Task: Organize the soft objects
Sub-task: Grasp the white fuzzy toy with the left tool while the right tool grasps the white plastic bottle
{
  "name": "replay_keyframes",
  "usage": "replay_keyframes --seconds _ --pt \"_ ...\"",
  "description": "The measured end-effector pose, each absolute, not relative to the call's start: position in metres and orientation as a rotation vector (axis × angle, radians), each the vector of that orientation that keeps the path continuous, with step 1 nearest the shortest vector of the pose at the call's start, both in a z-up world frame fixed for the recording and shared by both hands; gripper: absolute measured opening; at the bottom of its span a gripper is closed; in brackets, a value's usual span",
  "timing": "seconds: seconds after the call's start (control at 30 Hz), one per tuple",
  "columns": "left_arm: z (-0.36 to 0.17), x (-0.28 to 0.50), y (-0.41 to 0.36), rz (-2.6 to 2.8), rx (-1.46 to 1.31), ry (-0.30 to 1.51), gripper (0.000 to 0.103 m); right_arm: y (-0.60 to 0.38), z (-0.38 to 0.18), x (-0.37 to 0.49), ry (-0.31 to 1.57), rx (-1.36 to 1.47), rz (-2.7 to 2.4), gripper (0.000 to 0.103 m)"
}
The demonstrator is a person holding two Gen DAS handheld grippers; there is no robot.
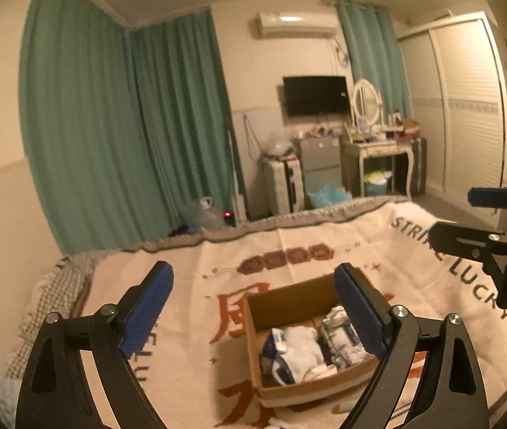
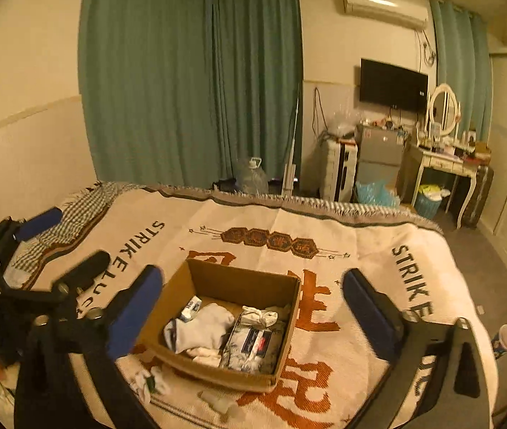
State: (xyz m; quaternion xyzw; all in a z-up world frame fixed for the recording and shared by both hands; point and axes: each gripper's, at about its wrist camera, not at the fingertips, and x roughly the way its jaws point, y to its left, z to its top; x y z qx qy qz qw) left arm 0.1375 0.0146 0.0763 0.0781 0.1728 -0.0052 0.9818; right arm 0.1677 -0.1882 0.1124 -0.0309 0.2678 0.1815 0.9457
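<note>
Nearest the right wrist camera, the right gripper [image 2: 253, 307] stands wide open with nothing between its blue pads [image 2: 130, 316], raised above the near part of the blanket-covered bed [image 2: 378, 250]. A small white cloth scrap [image 2: 151, 380] lies on the blanket just outside the near left corner of the cardboard box [image 2: 217, 373], below and beside that gripper's left pad. The open box sits on the blanket between the two pads as seen from this camera, and holds the soft objects: white socks [image 2: 203, 332] on its left side, a patterned folded bundle with a label [image 2: 251, 348] on its right side, and a knotted white piece [image 2: 262, 316] toward its far right corner. The left gripper [image 1: 253, 312] is also spread wide and holds nothing; in its view the box [image 1: 310, 388] lies below and ahead, partly behind its right pad [image 1: 359, 314]. Further off, the blanket's fringe marks the bed's far edge, then green curtains [image 2: 189, 78], a wall television [image 2: 393, 85] and a dressing table with a round mirror [image 2: 443, 105].
</note>
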Motion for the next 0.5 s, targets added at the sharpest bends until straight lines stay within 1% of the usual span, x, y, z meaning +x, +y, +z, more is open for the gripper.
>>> replay_keyframes --seconds 0.07,0.17,0.37,0.5 --pt "0.076 0.123 0.018 -0.002 0.156 0.331 0.093 -0.188 0.117 0.151 0.534 -0.085 0.372 0.103" --pt "0.064 0.111 0.020 0.033 0.175 0.355 0.093 -0.186 0.109 0.131 0.540 -0.120 0.362 0.103" --pt "0.009 0.106 0.019 0.000 0.161 0.448 0.093 -0.180 0.052 0.113 0.624 -0.136 0.398 0.103" --pt "-0.043 0.119 0.018 0.019 0.148 0.570 0.093 -0.177 -0.001 0.119 0.691 -0.148 0.379 0.103"
